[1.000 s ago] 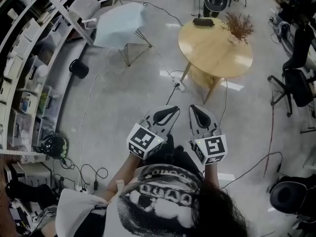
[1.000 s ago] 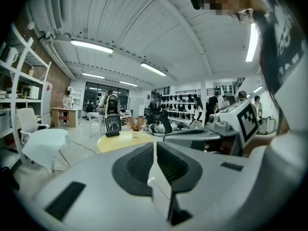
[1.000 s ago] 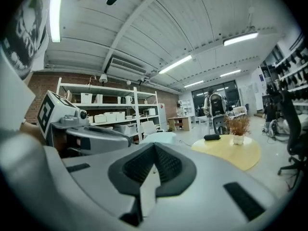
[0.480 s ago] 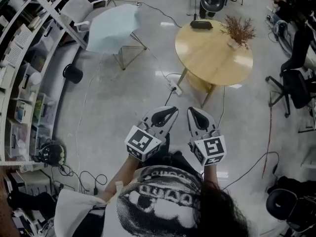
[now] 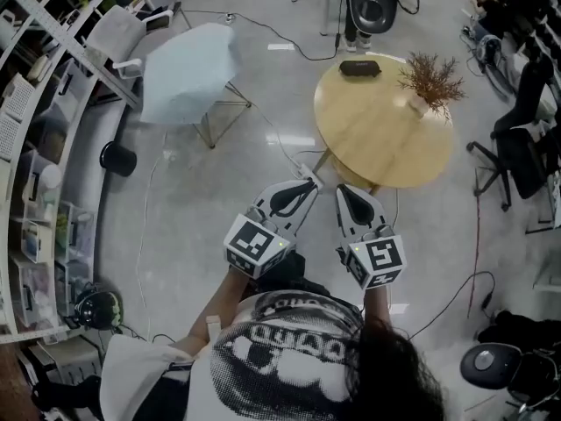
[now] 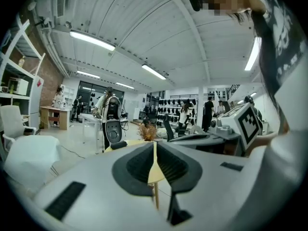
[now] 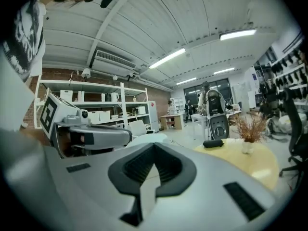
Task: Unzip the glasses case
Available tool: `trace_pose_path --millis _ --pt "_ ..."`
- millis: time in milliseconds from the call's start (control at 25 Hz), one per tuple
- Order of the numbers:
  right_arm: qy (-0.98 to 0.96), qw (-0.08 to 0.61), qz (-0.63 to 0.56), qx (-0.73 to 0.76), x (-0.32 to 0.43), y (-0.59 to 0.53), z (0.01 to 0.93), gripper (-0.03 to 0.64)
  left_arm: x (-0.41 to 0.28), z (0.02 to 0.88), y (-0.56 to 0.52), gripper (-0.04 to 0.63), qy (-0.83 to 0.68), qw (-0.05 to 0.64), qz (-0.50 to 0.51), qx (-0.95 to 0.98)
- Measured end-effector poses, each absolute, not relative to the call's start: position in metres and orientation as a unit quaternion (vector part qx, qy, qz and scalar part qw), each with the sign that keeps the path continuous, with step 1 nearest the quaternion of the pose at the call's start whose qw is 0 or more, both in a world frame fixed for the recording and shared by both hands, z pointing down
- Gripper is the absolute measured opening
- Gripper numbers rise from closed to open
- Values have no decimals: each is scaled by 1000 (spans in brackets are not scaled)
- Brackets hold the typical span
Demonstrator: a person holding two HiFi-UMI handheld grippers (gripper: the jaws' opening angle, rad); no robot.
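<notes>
We held the left gripper [image 5: 310, 184] and the right gripper [image 5: 344, 192] side by side out in front of us above the floor, each with its jaws pressed together and nothing between them. The dark oblong glasses case [image 5: 360, 67] lay flat at the far edge of the round pale wooden bench [image 5: 377, 143], well apart from both tools, with a dried brown sprig in a small pale vase [image 5: 428, 84] standing near it to the right. From here we judged the case to be light and fairly stiff in its shell, so it would likely skate across the smooth wood as soon as the zip was tugged. One set of jaws should therefore clamp across the narrow body to pin it, while the other pinched the zip pull. That pull was too small for us to make out at this range, and which end it sat at we could not tell.
</notes>
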State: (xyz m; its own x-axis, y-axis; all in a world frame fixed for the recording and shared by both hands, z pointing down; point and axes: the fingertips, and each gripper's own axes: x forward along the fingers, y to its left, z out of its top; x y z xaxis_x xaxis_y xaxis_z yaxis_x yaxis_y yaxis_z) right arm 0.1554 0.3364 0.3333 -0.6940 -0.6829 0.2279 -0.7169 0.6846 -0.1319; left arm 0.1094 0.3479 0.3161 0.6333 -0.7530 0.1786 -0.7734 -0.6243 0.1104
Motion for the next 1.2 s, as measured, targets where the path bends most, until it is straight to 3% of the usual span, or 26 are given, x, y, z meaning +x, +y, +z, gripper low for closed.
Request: trace_pose_path --millis 480,1200 --pt "-893 94 100 428 102 253 338 -2 45 319 258 26 -391 98 52 914" --pt "-879 126 121 444 110 188 365 -2 37 351 195 26 -388 130 52 911"
